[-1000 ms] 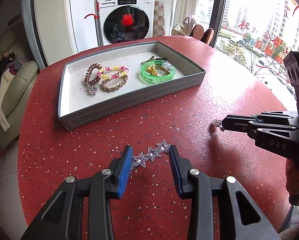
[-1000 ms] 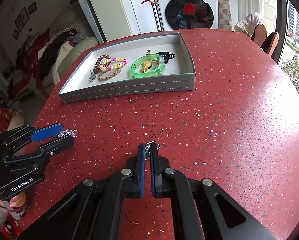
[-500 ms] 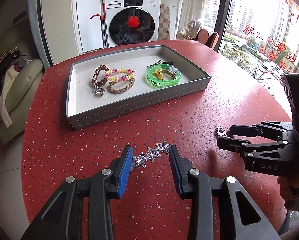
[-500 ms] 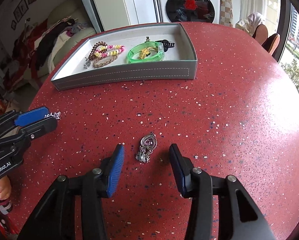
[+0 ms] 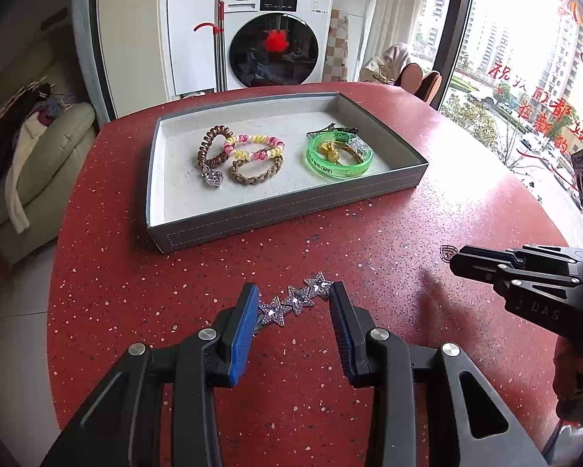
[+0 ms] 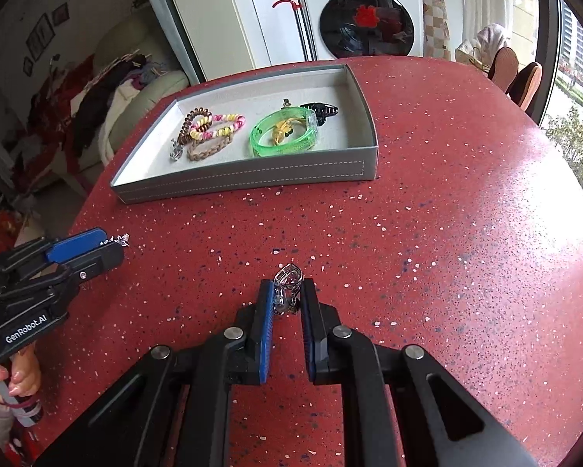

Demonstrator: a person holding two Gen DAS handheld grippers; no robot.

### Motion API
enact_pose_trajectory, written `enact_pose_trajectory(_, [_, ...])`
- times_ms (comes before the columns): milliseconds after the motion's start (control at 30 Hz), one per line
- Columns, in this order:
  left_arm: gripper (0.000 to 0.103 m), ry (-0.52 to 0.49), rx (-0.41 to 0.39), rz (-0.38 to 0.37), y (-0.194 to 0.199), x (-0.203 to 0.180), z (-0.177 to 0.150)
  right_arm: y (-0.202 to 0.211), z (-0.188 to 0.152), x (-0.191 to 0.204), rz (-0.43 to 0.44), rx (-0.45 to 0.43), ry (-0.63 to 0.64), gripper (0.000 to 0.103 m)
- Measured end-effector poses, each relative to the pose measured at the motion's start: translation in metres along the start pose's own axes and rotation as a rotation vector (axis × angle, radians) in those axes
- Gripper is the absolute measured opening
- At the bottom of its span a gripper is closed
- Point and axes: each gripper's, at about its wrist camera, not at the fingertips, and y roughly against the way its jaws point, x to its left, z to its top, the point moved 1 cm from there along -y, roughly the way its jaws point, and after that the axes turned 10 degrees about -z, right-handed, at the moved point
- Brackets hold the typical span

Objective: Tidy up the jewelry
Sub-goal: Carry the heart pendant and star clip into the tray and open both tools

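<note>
While the left gripper holds its jaws apart around the star hair clip on the red table, the right gripper has its jaws drawn close on either side of the heart pendant; whether they clamp it cannot be told. Only the right wrist view shows this; from the left, just the pendant's tip peeks out at 3 o'clock. At 12 o'clock sits the grey tray, holding the green bangle and hair ties.
</note>
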Motion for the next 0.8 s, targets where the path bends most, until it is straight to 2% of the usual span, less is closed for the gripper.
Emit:
enact_pose_trajectory(500, [0.056, 0.015, -0.022, 0.027, -0.002, 0.005, 0.024, 0.011, 0.043, 0.002, 0.079, -0.046, -0.027, 0.015])
enact_pose_trajectory(800, [0.056, 0.013, -0.042, 0.049, -0.008, 0.013, 0.053, 0.004, 0.084, -0.003, 0.097, -0.067, -0.043, 0.015])
